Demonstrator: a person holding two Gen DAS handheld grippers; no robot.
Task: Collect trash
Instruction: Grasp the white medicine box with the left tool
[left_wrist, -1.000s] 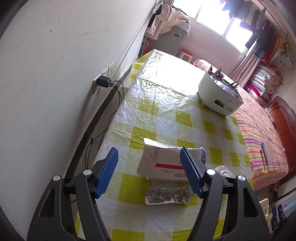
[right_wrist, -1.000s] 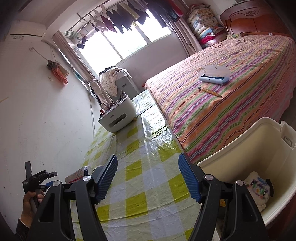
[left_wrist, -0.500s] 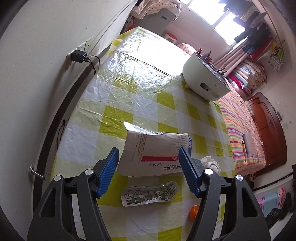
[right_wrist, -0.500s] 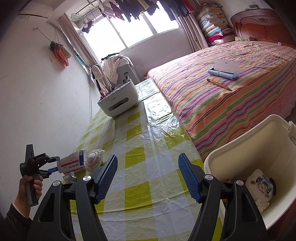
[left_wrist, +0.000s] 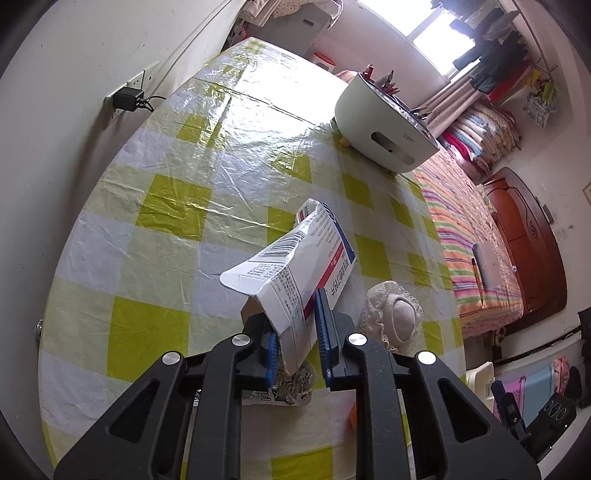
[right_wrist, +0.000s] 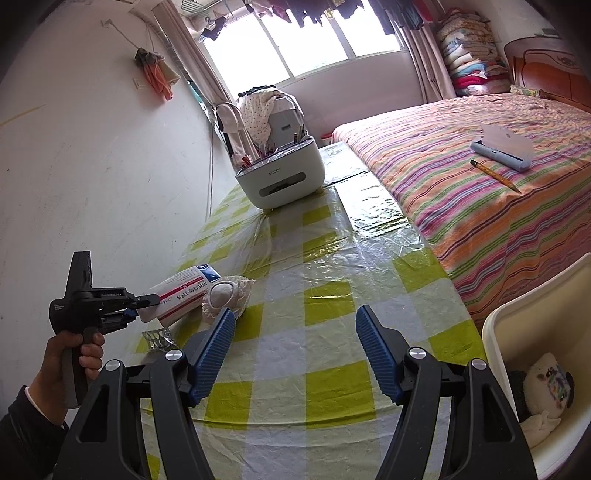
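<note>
Carton (left_wrist: 310, 266) tilts up, crushed between closing left gripper (left_wrist: 295, 350) angled down; right gripper (right_wrist: 295, 354) gapes empty.

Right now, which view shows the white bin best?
The right wrist view: the bin stands at the table's right edge, its rim and inside showing, with a soft toy and crumpled tissue in it. The left wrist view shows only a pale sliver that may be its rim, too little to tell.
</note>
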